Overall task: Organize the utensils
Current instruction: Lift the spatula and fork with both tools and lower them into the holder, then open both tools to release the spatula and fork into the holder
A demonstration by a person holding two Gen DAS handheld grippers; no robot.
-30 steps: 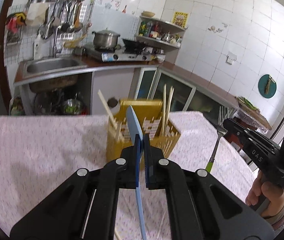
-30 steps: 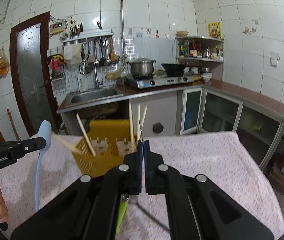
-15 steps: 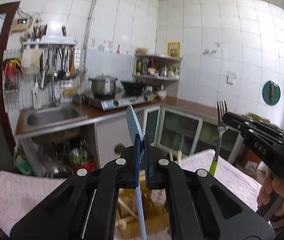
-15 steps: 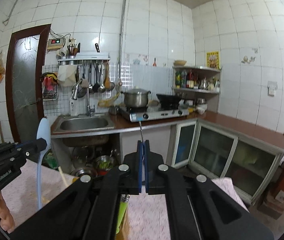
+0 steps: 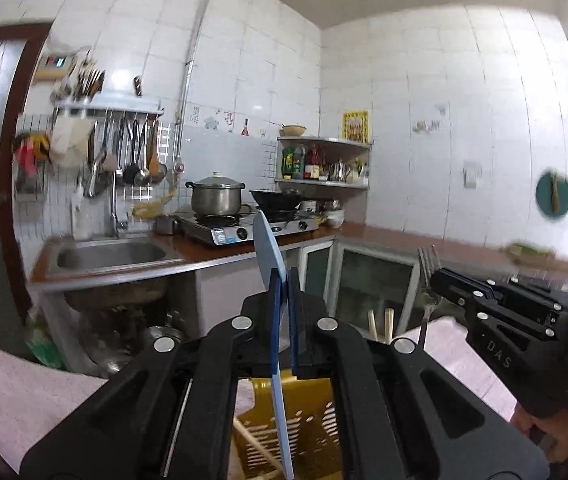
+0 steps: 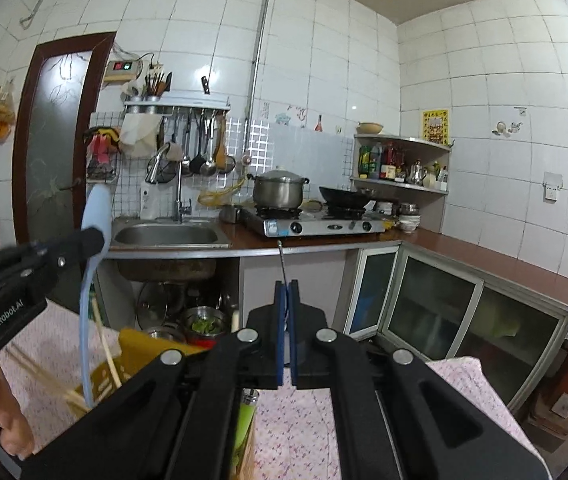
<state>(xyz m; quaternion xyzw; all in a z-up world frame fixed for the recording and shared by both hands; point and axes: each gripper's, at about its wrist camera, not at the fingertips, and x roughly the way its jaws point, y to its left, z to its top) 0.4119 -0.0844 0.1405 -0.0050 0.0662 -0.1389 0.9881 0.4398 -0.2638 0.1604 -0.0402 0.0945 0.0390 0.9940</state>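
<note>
I have both tools loaded and raised over the desk point(image 6: 296, 432) with its pink patterned cloth, and the job now, as I judge it, is to lower each utensil into the yellow slotted basket point(image 5: 304, 424) without fouling what is already in there. My left claw point(image 5: 281, 320) is pinching a pale blue spoon point(image 5: 267, 248) by its handle, bowl up, the handle running down past the fingers toward the basket directly below. My right claw point(image 6: 286, 332) is pressed together on a fork point(image 5: 428, 280) with a green handle point(image 6: 245, 424), tines up; from the right wrist view I see only its thin metal stem edge-on above the fingers. The basket sits on the desk beneath and a little left of the right claw, and wooden chopsticks point(image 6: 103, 356) lean out of it at several angles. To do this well I would bring one tool down at a time, keep each utensil near upright, and aim the handle end at an open compartment away from the leaning chopsticks. I cannot tell from here which compartments are free, so I would tip the wrist down first for a look. Release only once the handle tip is inside the walls, or it may topple onto the cloth.
</note>
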